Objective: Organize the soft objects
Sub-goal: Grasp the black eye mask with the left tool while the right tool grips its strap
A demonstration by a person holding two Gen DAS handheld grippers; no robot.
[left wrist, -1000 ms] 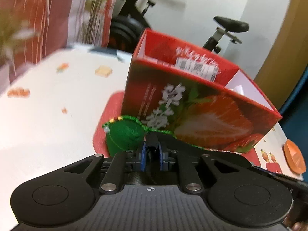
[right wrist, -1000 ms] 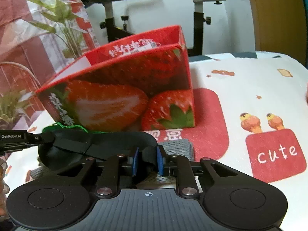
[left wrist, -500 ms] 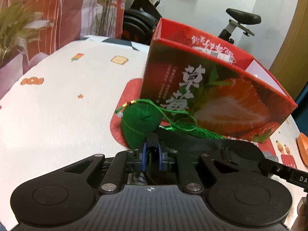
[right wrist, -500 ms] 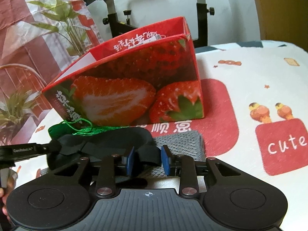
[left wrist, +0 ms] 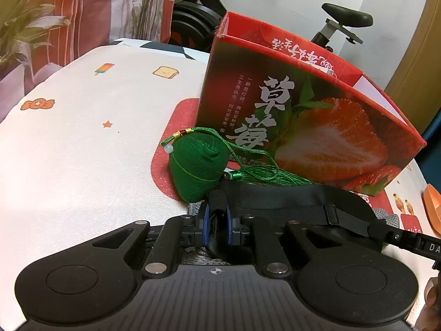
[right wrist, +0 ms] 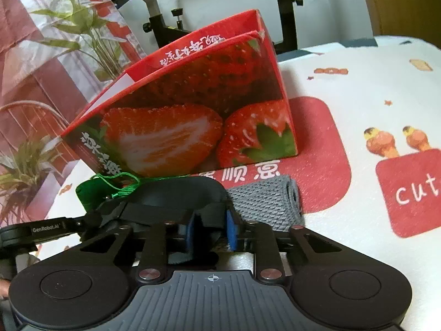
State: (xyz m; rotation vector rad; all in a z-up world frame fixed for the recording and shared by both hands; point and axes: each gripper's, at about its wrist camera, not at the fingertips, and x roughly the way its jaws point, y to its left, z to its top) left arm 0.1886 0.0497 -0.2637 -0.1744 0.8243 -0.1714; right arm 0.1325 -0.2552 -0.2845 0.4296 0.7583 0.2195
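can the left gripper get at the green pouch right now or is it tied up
Probably not yet: the left gripper is shut on the black eye mask. The green pouch lies just ahead, unobstructed, beside the strawberry box.

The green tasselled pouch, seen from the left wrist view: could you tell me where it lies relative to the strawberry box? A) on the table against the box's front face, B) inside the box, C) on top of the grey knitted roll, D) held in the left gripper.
A: the green pouch rests on the table at the foot of the strawberry box, while the left gripper is shut on a black strap.
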